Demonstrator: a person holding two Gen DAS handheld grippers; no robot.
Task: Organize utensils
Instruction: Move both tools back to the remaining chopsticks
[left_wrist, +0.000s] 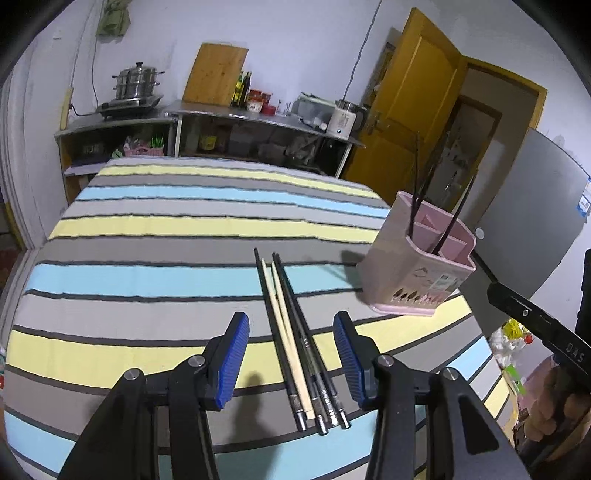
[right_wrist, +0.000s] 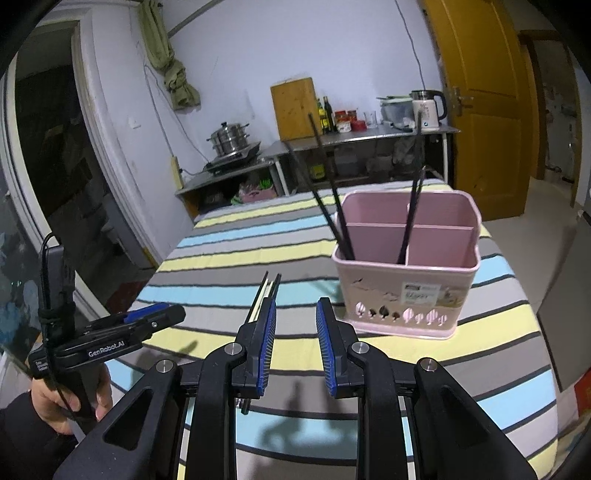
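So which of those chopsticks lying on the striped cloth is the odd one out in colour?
The pale wooden chopstick; the others in the bundle are black chopsticks with metal ends.

steel steamer pot (left_wrist: 137, 80) on stove | cutting board (left_wrist: 215, 74) against wall | yellow door (left_wrist: 410, 107) open

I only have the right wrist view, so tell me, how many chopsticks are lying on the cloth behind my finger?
Observer: In the left wrist view, five chopsticks lie side by side on the striped cloth: three dark, two pale wood.
Operator: Where is the left gripper relative to them?
Observer: The left gripper straddles the bundle with its jaws open, neither pad touching a stick.
Operator: Anything beyond the pink holder on its right side?
Observer: Past the pink holder, the left view shows a grey fridge with a blue label; the table ends just past the holder.
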